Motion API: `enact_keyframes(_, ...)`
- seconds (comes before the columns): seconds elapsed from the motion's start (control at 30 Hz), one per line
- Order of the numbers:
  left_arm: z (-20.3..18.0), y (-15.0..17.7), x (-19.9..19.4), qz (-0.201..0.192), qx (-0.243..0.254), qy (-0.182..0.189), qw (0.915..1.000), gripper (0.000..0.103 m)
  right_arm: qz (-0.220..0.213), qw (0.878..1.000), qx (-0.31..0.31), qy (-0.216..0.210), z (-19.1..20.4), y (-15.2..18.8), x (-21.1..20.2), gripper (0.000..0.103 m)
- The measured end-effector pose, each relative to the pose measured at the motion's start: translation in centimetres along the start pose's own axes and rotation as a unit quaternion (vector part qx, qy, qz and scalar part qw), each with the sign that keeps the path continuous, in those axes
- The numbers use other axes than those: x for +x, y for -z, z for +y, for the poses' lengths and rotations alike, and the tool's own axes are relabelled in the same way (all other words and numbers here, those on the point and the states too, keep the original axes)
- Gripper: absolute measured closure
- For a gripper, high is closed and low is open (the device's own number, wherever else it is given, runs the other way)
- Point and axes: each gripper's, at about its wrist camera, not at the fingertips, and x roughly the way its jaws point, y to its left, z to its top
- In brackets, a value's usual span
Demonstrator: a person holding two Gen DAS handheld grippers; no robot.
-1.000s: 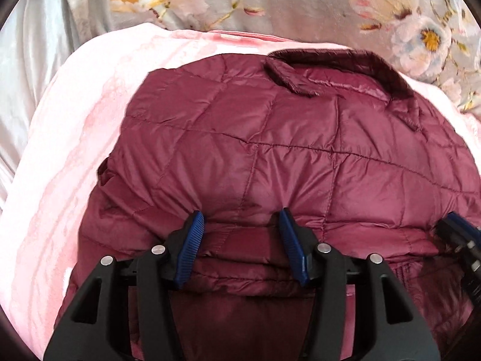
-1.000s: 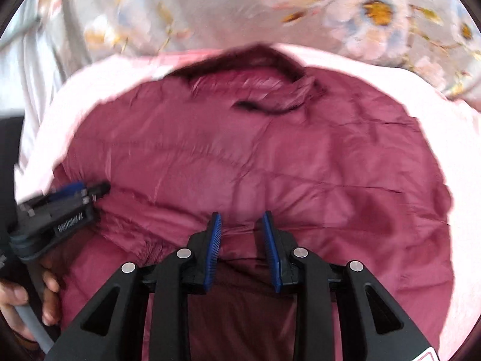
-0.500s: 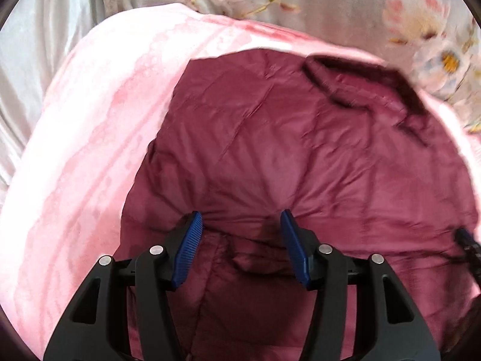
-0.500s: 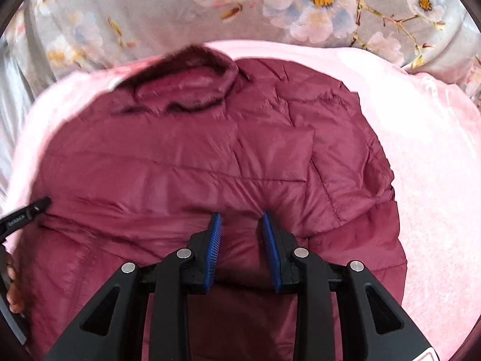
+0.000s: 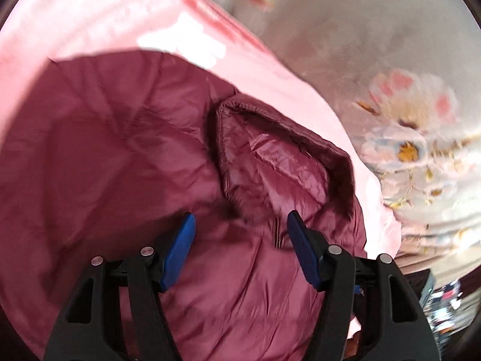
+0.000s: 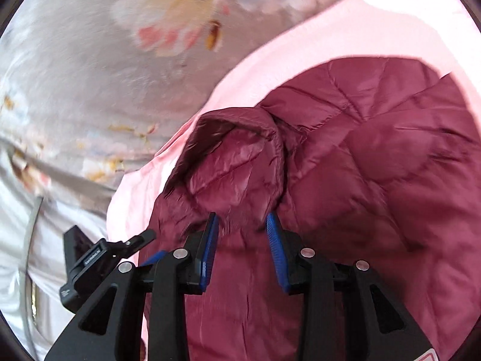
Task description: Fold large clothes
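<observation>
- Left wrist view: my left gripper [image 5: 240,240] is opening, its blue pads spread above the quilted maroon puffer jacket [image 5: 105,156], pinching nothing.
- Just beyond the pads lies the jacket's collar [image 5: 270,150], folded over.
- Under the jacket spreads a soft pink blanket [image 5: 90,24], edged by grey floral bedding [image 5: 405,105].
- Right wrist view: my right gripper [image 6: 242,240] is opening too, with jacket fabric [image 6: 375,165] bulging between its pads; I cannot tell if they touch it.
- My left gripper [image 6: 105,255] shows at the jacket's left edge.

One jacket [image 5: 120,162], two grippers [image 5: 240,234]
</observation>
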Motion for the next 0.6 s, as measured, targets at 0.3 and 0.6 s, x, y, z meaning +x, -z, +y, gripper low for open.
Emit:
enact_keyframes(0.3, 0.6, 0.4, 1.3, 0.000, 0.064, -0.025, 0.9976, 0.093, -0.029, 0.987, -0.145, 0.063, 3.0, 1.0, -1.3, 0.097)
enact_keyframes(0.6, 0.3, 2.2, 2.2, -0.026, 0.138, -0.066, 0.9879, 0.093, -0.003, 0.965, -0.206, 0.163, 0.8, 2.7, -0.2, 0.103)
